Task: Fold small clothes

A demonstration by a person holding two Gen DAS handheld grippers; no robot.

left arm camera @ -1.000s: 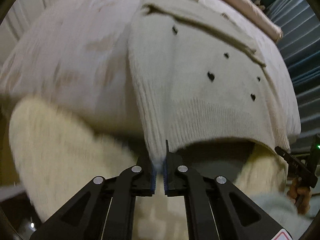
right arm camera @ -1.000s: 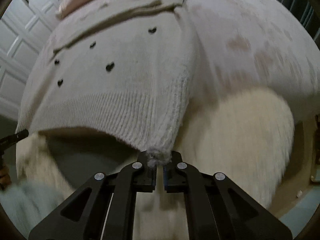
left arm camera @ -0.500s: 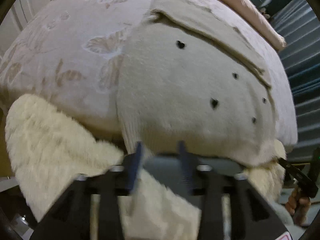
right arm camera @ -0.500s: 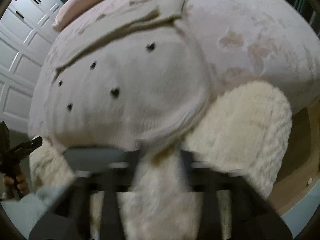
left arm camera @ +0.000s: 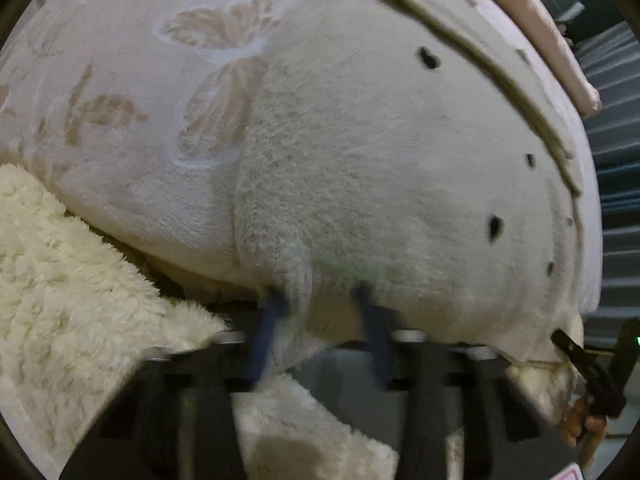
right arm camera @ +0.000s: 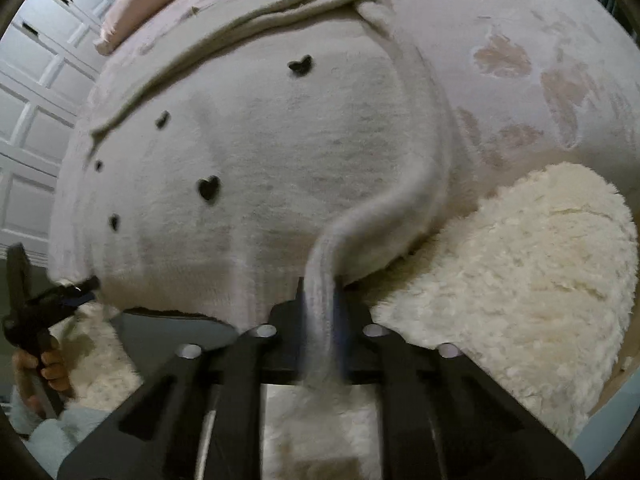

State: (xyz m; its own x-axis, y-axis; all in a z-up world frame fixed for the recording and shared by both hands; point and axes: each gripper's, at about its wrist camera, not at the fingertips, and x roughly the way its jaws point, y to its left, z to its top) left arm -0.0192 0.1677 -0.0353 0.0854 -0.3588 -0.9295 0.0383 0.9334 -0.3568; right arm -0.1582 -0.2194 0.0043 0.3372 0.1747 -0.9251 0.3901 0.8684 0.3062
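Note:
A cream knit sweater [left arm camera: 380, 168] with small black hearts lies flat on the bed, its hem toward me; it also fills the right wrist view [right arm camera: 260, 168]. My left gripper [left arm camera: 320, 312] stands open at the sweater's left hem corner, and a fold of hem hangs between its blue pads [left arm camera: 266, 332]. My right gripper [right arm camera: 320, 300] is at the right hem corner with a strip of hem [right arm camera: 320, 280] running between its fingers; motion blur hides whether they clamp it. Each gripper shows at the edge of the other's view.
The bed cover [left arm camera: 120, 100] is pale pink plush with leaf patterns. A fluffy cream blanket [right arm camera: 520, 260] hangs over the near bed edge, also in the left wrist view [left arm camera: 60, 300]. A pink pillow [left arm camera: 560, 40] lies at the back. White closet doors [right arm camera: 28, 100] stand at left.
Both grippers lowered the lifted hem onto the bed and the sweater now lies flat. The left gripper opened. Both views have moved closer to the sweater.

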